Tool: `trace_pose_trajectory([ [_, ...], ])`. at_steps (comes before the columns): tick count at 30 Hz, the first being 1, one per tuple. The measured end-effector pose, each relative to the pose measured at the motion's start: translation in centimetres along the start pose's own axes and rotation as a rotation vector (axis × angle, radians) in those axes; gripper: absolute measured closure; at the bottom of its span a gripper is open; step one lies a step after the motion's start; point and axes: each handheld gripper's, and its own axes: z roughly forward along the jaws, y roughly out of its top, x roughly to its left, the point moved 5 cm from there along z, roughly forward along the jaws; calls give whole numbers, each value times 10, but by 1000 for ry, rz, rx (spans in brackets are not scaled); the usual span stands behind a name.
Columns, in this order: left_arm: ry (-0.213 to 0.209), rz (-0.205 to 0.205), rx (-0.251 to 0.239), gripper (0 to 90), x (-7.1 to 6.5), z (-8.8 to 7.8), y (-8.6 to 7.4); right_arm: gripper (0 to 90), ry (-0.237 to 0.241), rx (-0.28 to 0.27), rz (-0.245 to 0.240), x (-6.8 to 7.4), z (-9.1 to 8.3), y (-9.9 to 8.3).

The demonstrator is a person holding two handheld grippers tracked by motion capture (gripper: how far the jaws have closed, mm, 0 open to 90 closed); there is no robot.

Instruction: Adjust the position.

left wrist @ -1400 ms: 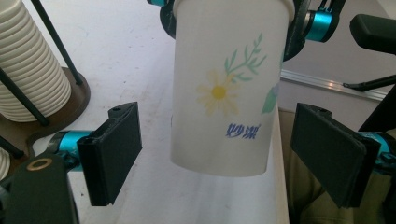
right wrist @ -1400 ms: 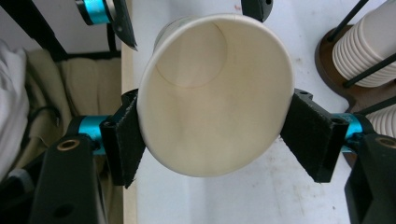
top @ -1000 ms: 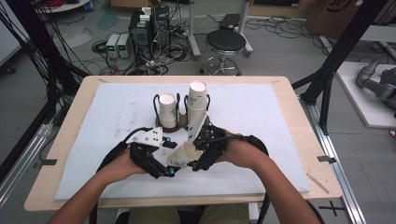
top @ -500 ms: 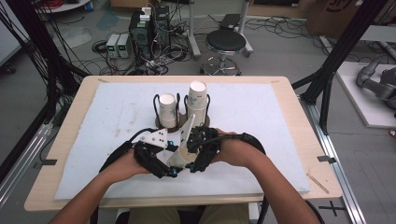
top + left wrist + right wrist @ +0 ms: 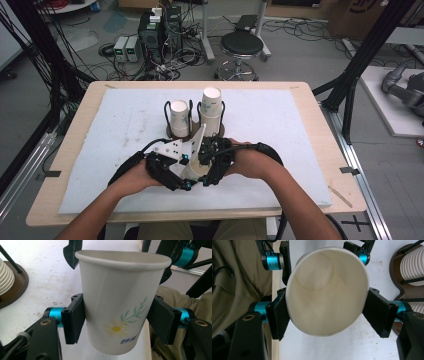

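Note:
A white paper cup (image 5: 117, 302) with a daisy print is held above the table's near middle, between both hands. My left gripper (image 5: 116, 317) is shut on its lower body, one pad on each side. My right gripper (image 5: 325, 315) is shut on the same cup (image 5: 324, 290) just under the rim, and I look into its empty inside. In the high view the cup (image 5: 192, 170) lies tilted between the left gripper (image 5: 182, 175) and the right gripper (image 5: 207, 167), which sit close together. Each gripper view also shows the other gripper's jaws at the top.
Two brown wire-post holders stand just beyond the hands, a shorter stack of cups (image 5: 178, 116) at the left and a taller stack (image 5: 211, 107) at the right. A white mat (image 5: 280, 130) covers the wooden table (image 5: 320, 125). The near table edge runs under my forearms.
The left gripper has moved right, up against the right gripper, and both now sit on the one cup. The hands have shifted slightly toward the table's middle.

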Motion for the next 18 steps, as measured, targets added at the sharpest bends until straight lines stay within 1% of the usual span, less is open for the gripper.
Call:
trace_pose_trajectory([
  [2,-4,2,-3,340,0,-1,0,277,2,-8,4,-1,0,0],
  [5,-3,-3,-18,343,1,-2,0,268,10,-36,28,-1,-1,-2],
  [6,-2,-6,-24,346,1,-3,0,243,10,-76,50,-2,-3,-2],
  [7,-3,-9,-31,346,2,-3,-1,243,10,-76,50,-2,-3,-2],
  [9,-4,-20,-45,346,3,-4,-3,221,12,-135,76,-3,-7,-3],
  [11,3,-34,-61,345,5,-4,-6,220,10,-186,101,-5,-12,-5],
  [12,6,-41,-70,343,5,-5,-8,220,8,-218,106,-6,-14,-6],
  [13,9,-57,-95,335,7,-5,-10,220,4,-261,137,-7,-19,-9],
  [14,13,-69,-113,335,8,-6,-12,220,4,-261,137,-7,-19,-9],
  [18,38,-102,-161,326,12,-9,-20,220,-11,-341,187,-9,-25,-19],
])
